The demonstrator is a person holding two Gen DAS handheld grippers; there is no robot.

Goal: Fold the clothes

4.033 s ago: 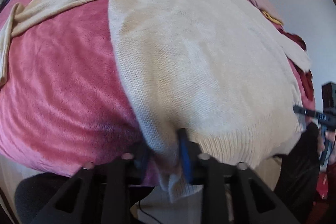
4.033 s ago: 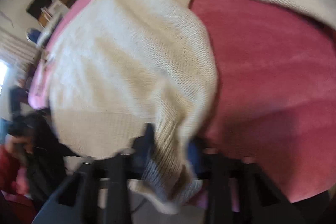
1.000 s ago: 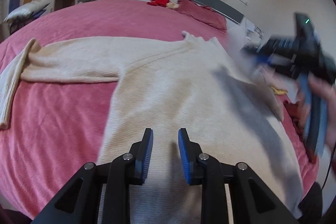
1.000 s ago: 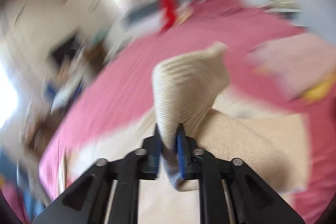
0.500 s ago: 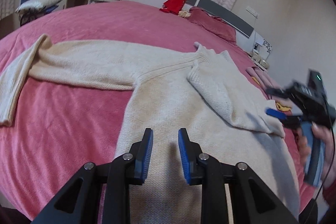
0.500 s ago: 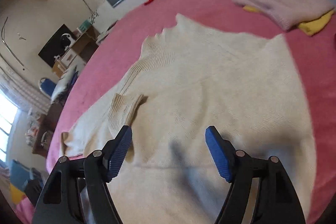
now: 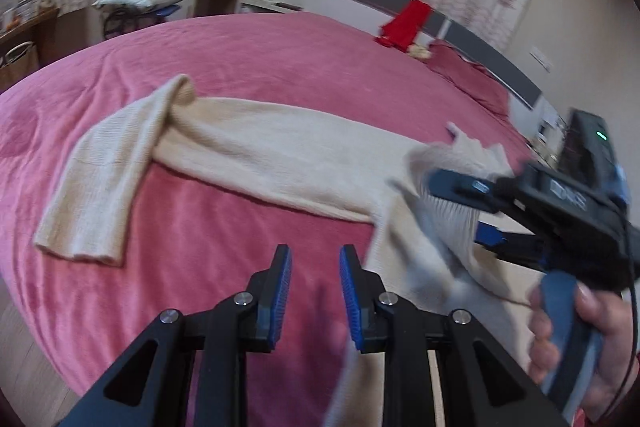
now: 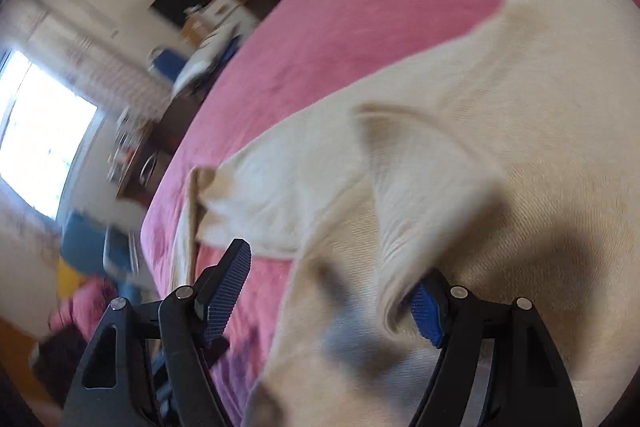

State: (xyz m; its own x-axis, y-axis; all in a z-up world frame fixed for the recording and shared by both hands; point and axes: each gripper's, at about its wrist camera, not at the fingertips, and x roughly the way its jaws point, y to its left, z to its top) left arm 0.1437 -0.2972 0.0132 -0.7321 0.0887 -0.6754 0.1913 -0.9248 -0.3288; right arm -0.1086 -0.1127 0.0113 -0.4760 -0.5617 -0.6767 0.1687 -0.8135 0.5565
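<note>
The cream sweater (image 7: 256, 151) lay spread on the pink bed (image 7: 248, 59). The left hand-held gripper (image 7: 314, 291) stood narrowly open and empty. The right hand-held gripper (image 8: 320, 291) was wide, with a blurred sleeve fold (image 8: 420, 195) between its pads; any contact was hard to make out.

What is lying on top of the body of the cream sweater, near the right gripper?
A folded-over sleeve lies on the sweater's body, its cuff end between the right gripper's open fingers. The knit beneath that sleeve is covered; under the sweater only the pink blanket shows.
</note>
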